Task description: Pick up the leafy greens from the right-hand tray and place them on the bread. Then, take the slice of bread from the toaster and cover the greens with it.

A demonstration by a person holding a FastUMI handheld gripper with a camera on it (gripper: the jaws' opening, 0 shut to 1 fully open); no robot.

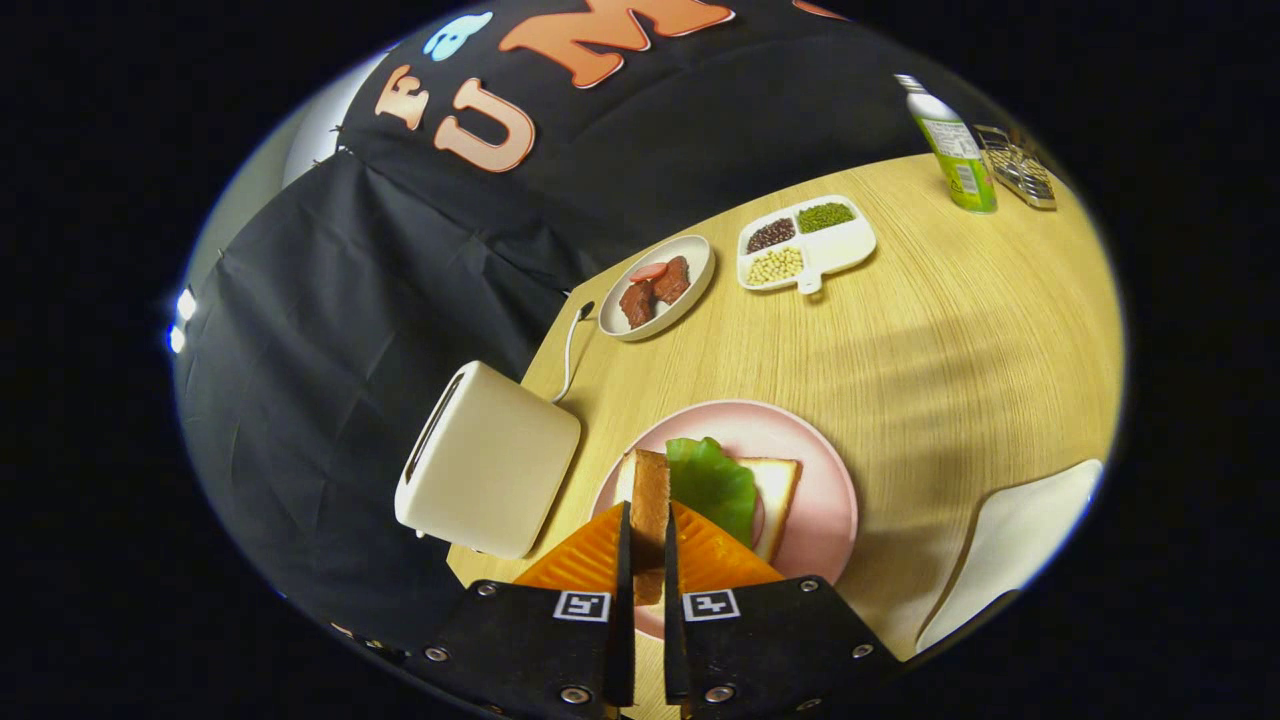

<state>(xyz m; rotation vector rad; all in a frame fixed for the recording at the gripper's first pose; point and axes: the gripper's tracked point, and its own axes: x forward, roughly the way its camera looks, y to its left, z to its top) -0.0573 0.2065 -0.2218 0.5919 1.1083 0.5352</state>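
My gripper (647,545) is shut on a slice of bread (649,495), which stands on edge between the two orange fingers (580,556). It hangs over the pink plate (825,490). On that plate lies another slice of bread (775,490) with a leafy green (712,482) on top of it, just ahead and to the right of the held slice. The white toaster (487,460) stands to the left of the plate, close to the table's edge, its slot showing dark.
Beyond the plate are a small dish with meat pieces (657,287), a divided white tray of beans (806,243), a green bottle (955,148) and a metal rack (1018,166). A white tray's corner (1015,540) lies to the right. The toaster's cord (570,350) runs off the table's edge.
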